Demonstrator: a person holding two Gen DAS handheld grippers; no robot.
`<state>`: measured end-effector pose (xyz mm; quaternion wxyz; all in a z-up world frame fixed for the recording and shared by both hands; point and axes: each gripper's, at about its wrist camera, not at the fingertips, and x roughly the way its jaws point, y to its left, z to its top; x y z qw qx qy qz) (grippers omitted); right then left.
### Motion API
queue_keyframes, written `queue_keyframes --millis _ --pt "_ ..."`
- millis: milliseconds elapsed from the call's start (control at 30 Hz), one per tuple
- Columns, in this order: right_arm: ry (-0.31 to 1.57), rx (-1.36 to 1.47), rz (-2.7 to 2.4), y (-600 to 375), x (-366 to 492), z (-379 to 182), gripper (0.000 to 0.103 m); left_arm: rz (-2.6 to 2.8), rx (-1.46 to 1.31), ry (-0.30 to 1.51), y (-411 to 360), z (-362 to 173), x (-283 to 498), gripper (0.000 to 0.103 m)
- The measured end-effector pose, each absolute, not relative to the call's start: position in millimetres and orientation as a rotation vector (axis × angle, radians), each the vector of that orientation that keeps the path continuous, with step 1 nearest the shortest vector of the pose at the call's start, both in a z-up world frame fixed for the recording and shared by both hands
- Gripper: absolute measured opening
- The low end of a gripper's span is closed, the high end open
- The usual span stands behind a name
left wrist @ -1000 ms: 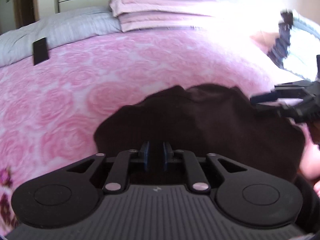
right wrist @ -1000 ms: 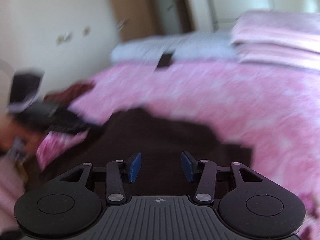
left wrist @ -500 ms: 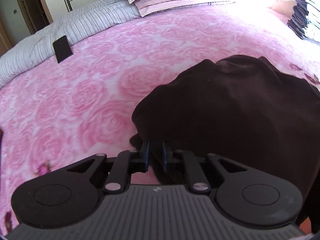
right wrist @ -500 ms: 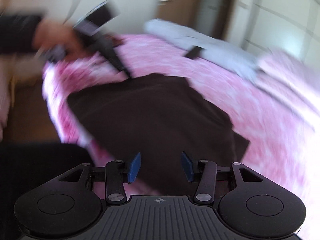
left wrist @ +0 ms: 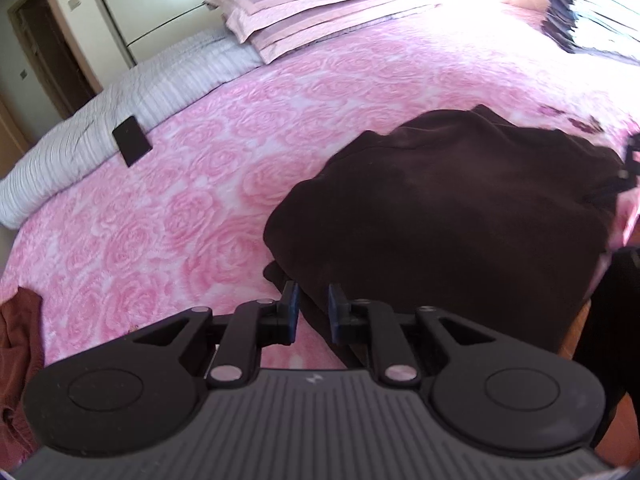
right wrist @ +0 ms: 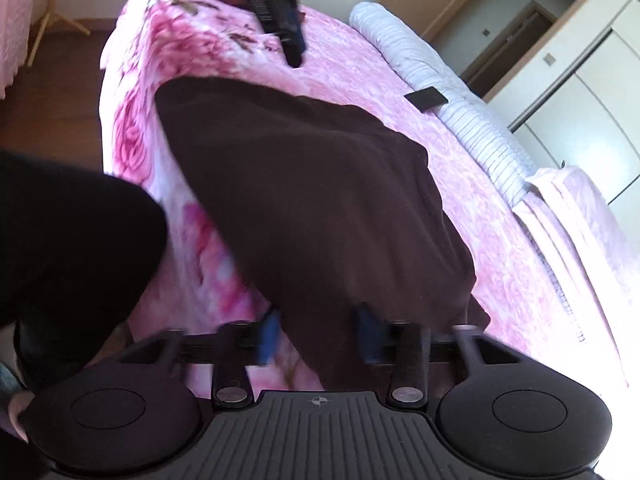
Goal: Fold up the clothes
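Near the bed's (left wrist: 168, 208) front edge lies the dark garment (left wrist: 460, 208), partly folded. Left gripper (left wrist: 313, 307), angled downward, has just been opening; its pads flank the garment's near corner without pressing. Right gripper (right wrist: 318, 334), also tilted down, has been closing astride the other end, not yet clamped. Snatching one layer only could undo the fold.

The right gripper (right wrist: 316, 334) is showing smeared blue pads, so whether they are pressing the dark brown garment (right wrist: 320, 200) is staying unclear. In the left view, the picture's right edge is cutting off that gripper and a stack of folded clothes (left wrist: 592, 12). A reddish-brown cloth (left wrist: 18, 356) is running off the left edge.
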<state>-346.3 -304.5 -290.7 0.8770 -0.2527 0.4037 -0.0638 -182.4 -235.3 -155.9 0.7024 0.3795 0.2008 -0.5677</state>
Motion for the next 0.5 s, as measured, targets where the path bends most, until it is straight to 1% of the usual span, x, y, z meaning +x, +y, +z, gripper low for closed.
queue_keyframes --millis 33,67,133,167,233,267,333,367,400,500 --pt "0.841 -0.516 -0.137 -306.6 -342.4 -287.3 0.031 -1.271 0.855 0.427 -230.2 -155.3 -187.6 0.024" --pt "0.84 -0.506 -0.139 -307.5 -340.7 -284.1 0.029 -1.283 0.869 0.403 -224.3 -154.9 -194.2 0.027" --pt "0.839 -0.483 -0.144 -310.4 -337.1 -279.0 0.028 -1.343 0.898 0.325 -207.8 -155.4 -215.0 0.038" --pt "0.837 -0.471 -0.146 -311.0 -338.2 -275.5 0.028 -1.39 0.907 0.277 -198.1 -156.0 -227.7 0.042" --pt "0.828 -0.445 -0.149 -313.0 -338.9 -270.0 0.028 -1.497 0.942 0.176 -179.0 -164.6 -255.4 0.065" --pt "0.824 -0.436 -0.153 -313.9 -340.7 -266.3 0.028 -1.526 0.978 0.124 -172.7 -172.2 -269.4 0.067" --pt "0.813 -0.401 -0.162 -317.0 -341.4 -260.6 0.028 -1.534 1.08 0.026 -170.2 -193.0 -293.5 0.067" --pt "0.807 -0.392 -0.165 -316.9 -343.5 -258.1 0.028 -1.518 1.134 -0.015 -172.6 -204.2 -302.1 0.066" --pt "0.801 -0.383 -0.168 -316.8 -345.6 -255.6 0.028 -1.488 1.187 -0.053 -176.8 -215.7 -307.5 0.063" --pt "0.787 -0.378 -0.168 -314.9 -352.2 -252.5 0.028 -1.409 1.309 -0.126 -189.0 -244.7 -313.3 0.061"
